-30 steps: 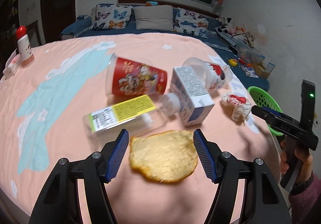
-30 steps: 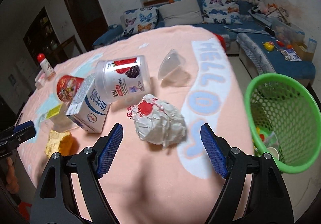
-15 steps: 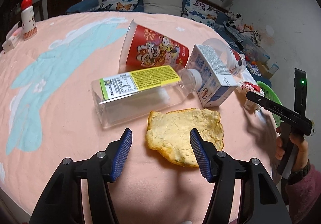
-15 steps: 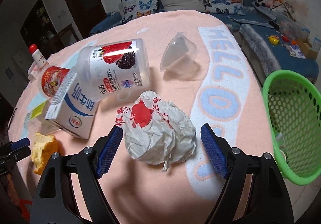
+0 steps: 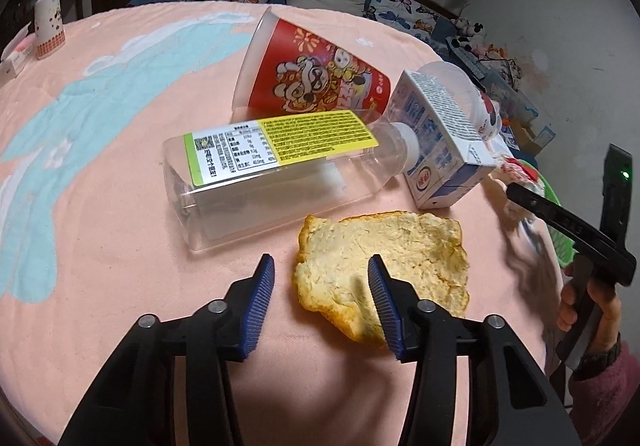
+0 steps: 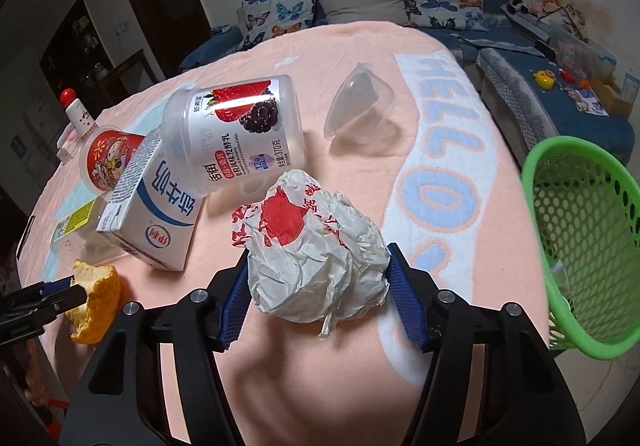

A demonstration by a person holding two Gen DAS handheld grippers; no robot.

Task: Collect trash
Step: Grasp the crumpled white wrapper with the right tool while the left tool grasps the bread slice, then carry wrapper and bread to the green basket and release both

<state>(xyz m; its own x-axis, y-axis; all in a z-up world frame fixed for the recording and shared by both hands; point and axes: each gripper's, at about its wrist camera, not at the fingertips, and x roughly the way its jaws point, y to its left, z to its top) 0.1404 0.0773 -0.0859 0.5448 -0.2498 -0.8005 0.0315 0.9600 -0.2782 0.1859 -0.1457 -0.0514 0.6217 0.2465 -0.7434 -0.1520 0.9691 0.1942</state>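
The right gripper (image 6: 318, 292) has just been closing its jaws around the crumpled white paper wrapper with red print (image 6: 312, 254); the blue pads sit against its flanks, though whether they truly bite I cannot tell. That ball of paper is springy and may squash thin and slide out as it is lifted, or drop short of the green plastic mesh basket (image 6: 580, 238) that stands just off the worktop's edge on the right.

The left gripper (image 5: 320, 292) has also been narrowing its jaws, which stand half open and hold nothing. Only one pad is over the torn yellow-orange fruit peel (image 5: 384, 266); the other rests on bare cloth beside it. Closing like that would, I think, pinch just the near edge, so the floppy peel could fold, tear or be pushed along the cloth.

Close behind lie a clear plastic bottle with a yellow-green label (image 5: 280, 174), a blue and white milk carton (image 5: 440, 150), a red printed paper cup (image 5: 316, 74) and a strawberry-labelled clear yoghurt tub (image 6: 236, 134), all tipped over; a stray sweep could roll them.

The worktop (image 6: 440, 134) is covered in soft peach towelling with pale blue lettering, which may ruck. Beyond are a butterfly-cushioned blue sofa (image 6: 360, 10), a dark window and a dim doorway.
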